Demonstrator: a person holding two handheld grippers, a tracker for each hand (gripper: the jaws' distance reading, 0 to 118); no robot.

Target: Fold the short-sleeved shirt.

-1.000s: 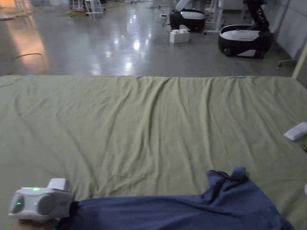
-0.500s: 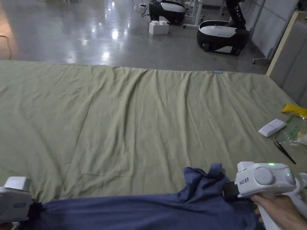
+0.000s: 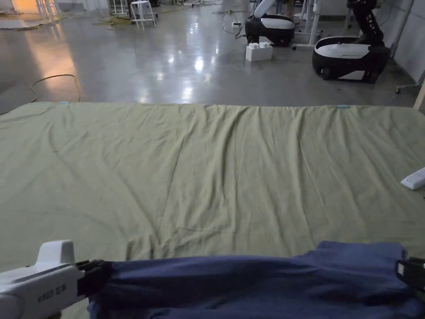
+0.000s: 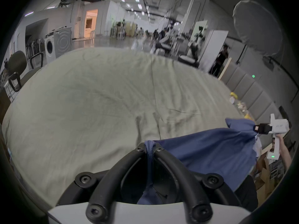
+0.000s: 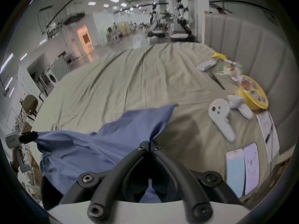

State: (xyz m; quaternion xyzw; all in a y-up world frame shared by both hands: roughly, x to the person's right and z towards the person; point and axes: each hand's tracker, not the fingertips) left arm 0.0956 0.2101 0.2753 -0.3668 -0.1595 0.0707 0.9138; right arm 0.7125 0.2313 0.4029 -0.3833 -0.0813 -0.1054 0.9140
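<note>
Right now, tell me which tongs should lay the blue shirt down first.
Neither alone, probably: the left tongs and right tongs each pinch one end of the blue fabric shirt, stretched between them near the olive-green sheet's near edge. Lower both together.

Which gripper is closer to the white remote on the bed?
Right. The right gripper holds the shirt below the remote; the left gripper is far across.

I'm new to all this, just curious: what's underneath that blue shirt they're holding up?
The blue shirt hangs stretched between the left gripper and right gripper, above the green sheet. The sheet directly beneath it is hidden by the cloth.
</note>
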